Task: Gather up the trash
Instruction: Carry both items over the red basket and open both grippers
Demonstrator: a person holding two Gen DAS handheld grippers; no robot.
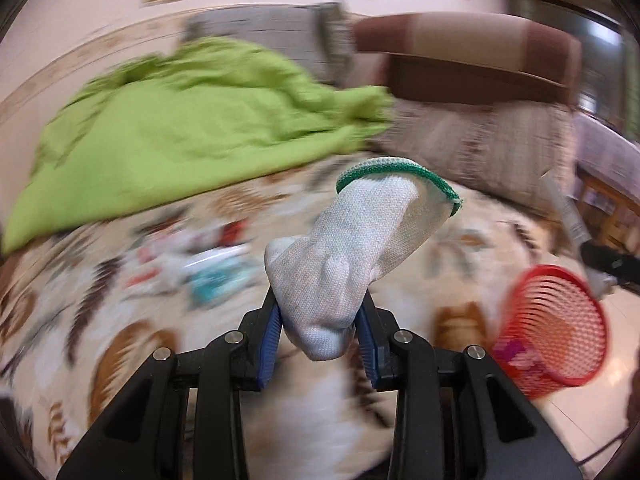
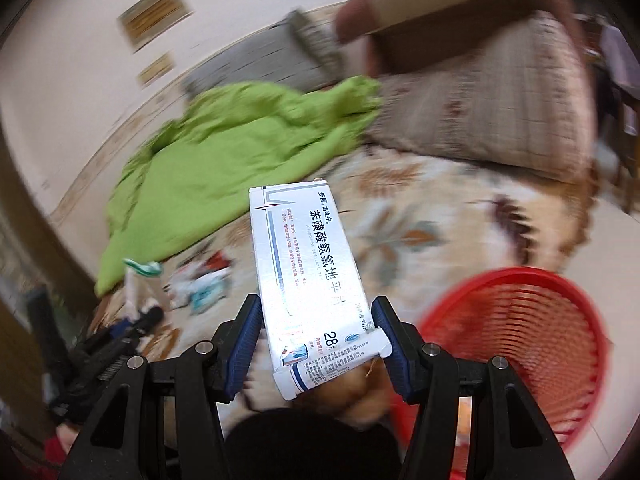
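Left wrist view: left gripper [image 1: 318, 330] jaws pinch a glove [image 1: 352, 256]; right gripper [image 2: 320, 344] clamps a medicine box [image 2: 310, 272].

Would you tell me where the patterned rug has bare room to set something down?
The rug is free between the red basket and the sofa. It is crowded left of the medicine box, where litter lies below the green cloth.

Red basket [image 2: 520, 344] mouth open and unobstructed, green cloth [image 1: 192, 120] well apart
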